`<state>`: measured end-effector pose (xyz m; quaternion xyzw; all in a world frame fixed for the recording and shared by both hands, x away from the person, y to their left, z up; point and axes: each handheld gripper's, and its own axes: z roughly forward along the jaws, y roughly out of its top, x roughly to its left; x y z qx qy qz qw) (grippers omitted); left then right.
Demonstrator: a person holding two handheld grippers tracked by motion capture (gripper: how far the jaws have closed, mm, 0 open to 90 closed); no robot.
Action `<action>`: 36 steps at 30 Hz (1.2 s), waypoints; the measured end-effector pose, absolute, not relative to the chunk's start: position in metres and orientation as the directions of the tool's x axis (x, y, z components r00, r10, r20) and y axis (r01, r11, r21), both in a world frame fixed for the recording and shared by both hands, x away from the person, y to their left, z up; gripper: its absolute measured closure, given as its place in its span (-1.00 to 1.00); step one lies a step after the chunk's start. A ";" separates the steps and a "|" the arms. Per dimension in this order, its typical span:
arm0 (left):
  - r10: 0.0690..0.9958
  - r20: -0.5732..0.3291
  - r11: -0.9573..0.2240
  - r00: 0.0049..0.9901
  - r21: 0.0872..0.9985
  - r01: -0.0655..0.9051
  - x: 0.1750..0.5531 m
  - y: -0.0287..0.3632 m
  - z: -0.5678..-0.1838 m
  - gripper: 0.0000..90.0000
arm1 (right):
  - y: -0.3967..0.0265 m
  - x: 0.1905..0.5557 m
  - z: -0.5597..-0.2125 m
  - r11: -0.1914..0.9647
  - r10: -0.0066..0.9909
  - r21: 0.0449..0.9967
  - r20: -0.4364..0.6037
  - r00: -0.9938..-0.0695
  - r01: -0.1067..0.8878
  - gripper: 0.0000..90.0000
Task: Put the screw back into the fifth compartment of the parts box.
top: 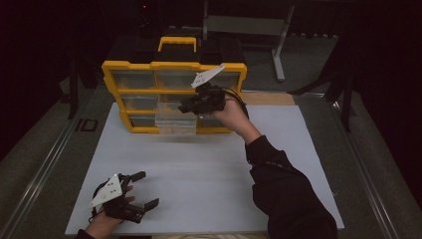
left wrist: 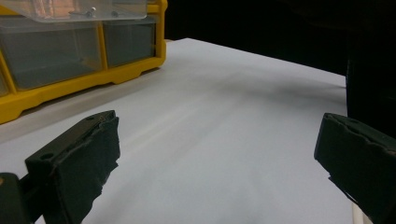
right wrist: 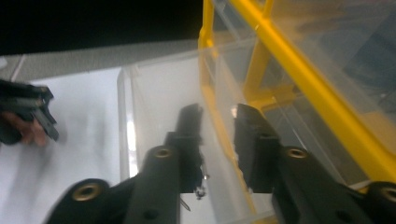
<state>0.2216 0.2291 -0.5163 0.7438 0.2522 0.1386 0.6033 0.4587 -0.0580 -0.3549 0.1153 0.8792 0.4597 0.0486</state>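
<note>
- Clear drawer point(top: 175, 121) — pulled partway out of the yellow organizer point(top: 113, 69), middle column, low row; small screws lie inside.
- Judged light, rigid, slick plastic; best taken by its front wall, kept level.
- Right tool point(top: 185, 105) at the drawer, jaws slightly parted, pinching nothing.
- Left tool point(top: 145, 188) wide open, well clear of the organizer, above the counter point(top: 209, 169).
</note>
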 end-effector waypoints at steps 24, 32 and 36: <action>0.546 -0.101 -0.146 0.832 0.966 0.213 0.222 0.229 -0.516 -0.97 | -0.117 0.418 -0.349 0.423 0.312 0.883 0.065 -0.948 0.200 -0.61; 0.545 -0.099 -0.147 0.832 0.966 0.211 0.222 0.229 -0.516 -0.97 | -0.140 0.397 -0.376 0.404 0.337 0.887 0.081 -0.938 0.222 -0.69; 0.545 -0.098 -0.148 0.832 0.966 0.211 0.222 0.229 -0.516 -0.97 | -0.148 0.386 -0.391 0.431 0.329 0.877 0.066 -0.942 0.212 -0.68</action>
